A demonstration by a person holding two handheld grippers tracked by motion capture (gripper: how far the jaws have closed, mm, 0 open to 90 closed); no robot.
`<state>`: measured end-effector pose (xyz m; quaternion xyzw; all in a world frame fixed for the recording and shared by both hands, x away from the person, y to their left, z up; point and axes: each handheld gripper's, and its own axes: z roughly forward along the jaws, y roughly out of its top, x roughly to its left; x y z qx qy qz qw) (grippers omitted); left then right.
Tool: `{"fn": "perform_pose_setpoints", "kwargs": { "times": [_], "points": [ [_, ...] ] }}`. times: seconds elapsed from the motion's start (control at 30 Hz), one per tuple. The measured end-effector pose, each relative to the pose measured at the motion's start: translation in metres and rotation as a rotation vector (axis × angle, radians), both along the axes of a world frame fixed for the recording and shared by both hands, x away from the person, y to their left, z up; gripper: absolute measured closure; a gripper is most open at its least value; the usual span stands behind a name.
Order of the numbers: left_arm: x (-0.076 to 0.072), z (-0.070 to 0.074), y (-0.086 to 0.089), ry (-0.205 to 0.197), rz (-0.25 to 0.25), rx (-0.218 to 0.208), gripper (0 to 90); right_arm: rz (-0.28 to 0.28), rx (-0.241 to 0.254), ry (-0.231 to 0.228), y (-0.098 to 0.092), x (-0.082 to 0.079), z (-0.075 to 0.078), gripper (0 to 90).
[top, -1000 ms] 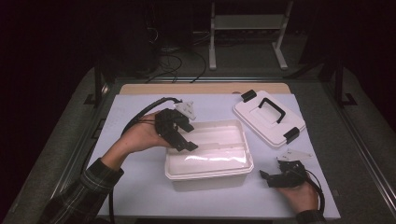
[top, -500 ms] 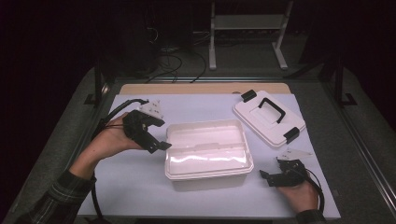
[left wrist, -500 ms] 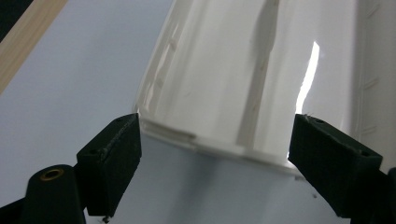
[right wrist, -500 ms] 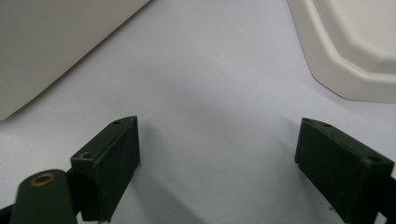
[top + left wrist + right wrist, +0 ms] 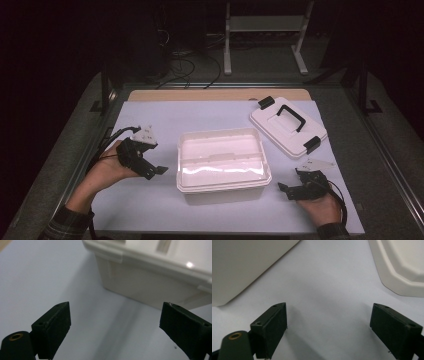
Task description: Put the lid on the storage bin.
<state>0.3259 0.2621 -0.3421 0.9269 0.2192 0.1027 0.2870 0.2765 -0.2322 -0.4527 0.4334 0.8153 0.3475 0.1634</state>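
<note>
- Left gripper (image 5: 156, 171) sits just off the left side of the open white box (image 5: 223, 165), jaws wide apart, nothing between them; its own view looks across bare table at the box's side wall (image 5: 140, 287).
- Right gripper (image 5: 289, 188) lies low by the box's near-right corner, jaws also spread and empty; probably parked out of the way.
- Box is mid-table, open top up, looks empty.
- Lid (image 5: 287, 125) lies flat beyond and right of the box, well apart from it, black handle up, so easy to pinch.
- Pale table mat (image 5: 150, 115) gives free room on both flanks.
</note>
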Motion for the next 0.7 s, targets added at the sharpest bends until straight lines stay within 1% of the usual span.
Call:
{"fn": "perform_pose_setpoints", "kwargs": {
  "times": [0.13, 0.17, 0.3, 0.4, 0.43, 0.53, 0.57, 0.7],
  "points": [
    [-0.006, -0.023, 0.007, 0.012, 0.023, -0.009, 7.0, 0.002, 0.014, 0.003, -0.002, -0.001, 0.005, 13.7],
    [-0.009, -0.029, 0.008, 0.014, 0.028, -0.005, 5.6, 0.003, 0.019, 0.002, -0.003, -0.001, 0.006, 13.7],
    [-0.018, -0.053, 0.014, 0.033, 0.041, -0.015, 2.4, 0.016, 0.018, 0.0, -0.004, 0.003, 0.012, 13.6],
    [-0.022, -0.068, 0.019, 0.028, 0.076, -0.023, 2.4, 0.016, 0.024, -0.005, -0.006, 0.005, 0.016, 13.6],
    [-0.023, -0.072, 0.021, 0.028, 0.086, -0.024, 2.4, 0.016, 0.024, -0.003, -0.007, 0.006, 0.018, 13.6],
    [-0.028, -0.082, 0.023, 0.02, 0.1, -0.009, 1.9, 0.031, 0.019, -0.005, -0.007, 0.01, 0.024, 13.6],
    [-0.03, -0.085, 0.024, 0.021, 0.105, -0.013, 1.9, 0.036, 0.02, -0.007, -0.008, 0.011, 0.026, 13.6],
    [-0.034, -0.096, 0.03, 0.023, 0.12, -0.05, 1.9, 0.044, 0.022, -0.004, -0.009, 0.017, 0.032, 13.6]
  ]
}}
